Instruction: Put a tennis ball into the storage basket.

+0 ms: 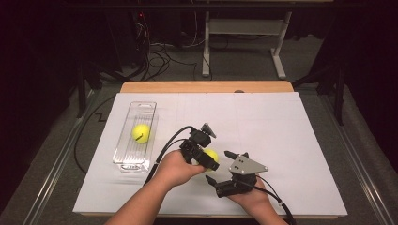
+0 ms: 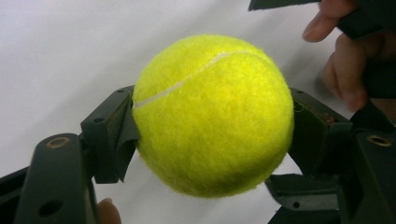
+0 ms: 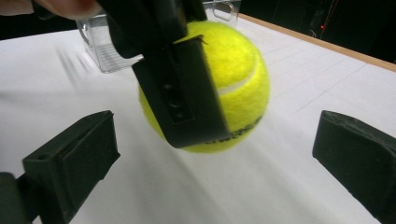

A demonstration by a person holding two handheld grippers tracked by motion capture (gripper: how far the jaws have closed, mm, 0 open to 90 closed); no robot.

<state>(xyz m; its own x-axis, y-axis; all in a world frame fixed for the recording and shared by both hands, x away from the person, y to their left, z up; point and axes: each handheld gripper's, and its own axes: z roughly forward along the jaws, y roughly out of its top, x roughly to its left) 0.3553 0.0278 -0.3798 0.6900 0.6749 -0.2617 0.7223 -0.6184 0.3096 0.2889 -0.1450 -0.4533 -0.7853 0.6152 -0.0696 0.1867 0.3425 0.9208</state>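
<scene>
A yellow tennis ball (image 1: 212, 153) hangs just above the white table cover, and my left gripper (image 1: 208, 158) is shut on it. In the left gripper view both black jaws press the ball (image 2: 212, 114) from either side. My right gripper (image 1: 217, 167) sits right beside it toward the front edge, its jaws spread wide and touching nothing. In the right gripper view the ball (image 3: 236, 79) floats between and beyond my own open jaws, partly covered by one jaw of the left gripper (image 3: 182, 93). A second tennis ball (image 1: 141, 132) lies in a clear plastic tray (image 1: 123, 157).
The clear tray (image 3: 100, 49) stands to the left on the white cover (image 1: 281, 140). A wooden table edge (image 1: 206, 87) runs along the far side. Beyond it are table legs and cables on the floor.
</scene>
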